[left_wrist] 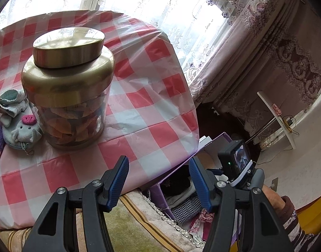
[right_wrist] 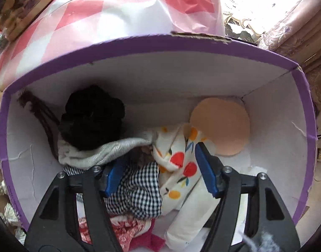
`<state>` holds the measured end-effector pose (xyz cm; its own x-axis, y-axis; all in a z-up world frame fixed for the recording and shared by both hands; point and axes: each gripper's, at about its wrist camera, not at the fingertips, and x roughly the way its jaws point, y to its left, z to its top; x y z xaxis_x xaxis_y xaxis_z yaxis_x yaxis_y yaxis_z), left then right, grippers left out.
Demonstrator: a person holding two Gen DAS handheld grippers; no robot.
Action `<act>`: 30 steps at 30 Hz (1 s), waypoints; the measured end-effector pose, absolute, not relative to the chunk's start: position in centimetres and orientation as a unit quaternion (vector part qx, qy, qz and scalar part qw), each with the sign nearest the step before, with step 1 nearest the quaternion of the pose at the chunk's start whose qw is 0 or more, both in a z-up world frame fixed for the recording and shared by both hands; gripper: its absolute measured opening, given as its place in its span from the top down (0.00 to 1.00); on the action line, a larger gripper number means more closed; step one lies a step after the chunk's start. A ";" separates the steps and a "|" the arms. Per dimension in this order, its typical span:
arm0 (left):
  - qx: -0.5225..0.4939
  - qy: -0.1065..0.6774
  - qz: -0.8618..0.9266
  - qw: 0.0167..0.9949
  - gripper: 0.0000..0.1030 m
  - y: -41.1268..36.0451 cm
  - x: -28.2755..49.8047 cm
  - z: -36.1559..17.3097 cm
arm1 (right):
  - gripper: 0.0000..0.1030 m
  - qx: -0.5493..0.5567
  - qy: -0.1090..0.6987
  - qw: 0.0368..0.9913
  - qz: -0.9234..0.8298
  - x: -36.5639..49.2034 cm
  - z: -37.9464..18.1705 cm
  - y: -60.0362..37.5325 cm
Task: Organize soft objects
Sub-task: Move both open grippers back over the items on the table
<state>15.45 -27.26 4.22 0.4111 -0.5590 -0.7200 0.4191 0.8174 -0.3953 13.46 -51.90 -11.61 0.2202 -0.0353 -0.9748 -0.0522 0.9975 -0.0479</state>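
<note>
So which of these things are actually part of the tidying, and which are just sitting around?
Part of the job:
- purple box
- fruit-print cloth
- checked cloth
- black fluffy item
- elephant pouch

Just lying about:
- gold-lidded jar
- checked tablecloth
- curtains

Inside the purple-rimmed cardboard box (right_wrist: 303,109) lie crumpled soft things: a black fuzzy bundle (right_wrist: 91,121) at the back left, grey cloth (right_wrist: 101,153) under it, black-and-white gingham fabric (right_wrist: 137,191), a fruit-printed white cloth (right_wrist: 179,168) (oranges, red fruit) and a round peach pad (right_wrist: 221,126). A grey elephant plush pouch (left_wrist: 24,134) lies on the checked tablecloth (left_wrist: 152,113).
</note>
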 end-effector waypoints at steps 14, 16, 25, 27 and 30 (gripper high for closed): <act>-0.087 0.458 -0.286 0.837 0.41 -26.4 16.0 3.9 | 0.26 -0.067 0.605 0.794 -0.007 12.6 -11.8 -48.7; -0.088 0.455 -0.280 0.840 0.41 -25.9 16.1 4.1 | 0.20 -0.071 0.601 0.796 -0.025 10.9 -10.4 -49.7; -0.095 0.437 -0.247 0.860 0.41 -21.4 15.9 5.2 | 0.18 -0.028 0.583 0.810 -0.059 6.4 -3.6 -51.5; -0.100 0.435 -0.224 0.867 0.41 -19.4 16.0 5.0 | 0.18 -0.010 0.573 0.818 -0.047 5.5 -1.9 -51.7; -0.117 0.433 -0.186 0.874 0.41 -15.8 16.4 4.8 | 0.18 -0.006 0.554 0.832 -0.033 5.8 0.2 -51.3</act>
<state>16.40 -15.76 4.78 0.5559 -0.4268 -0.7133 0.2239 0.9033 -0.3660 5.82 -51.29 0.22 0.3839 -0.0616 -0.9213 0.0478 0.9978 -0.0468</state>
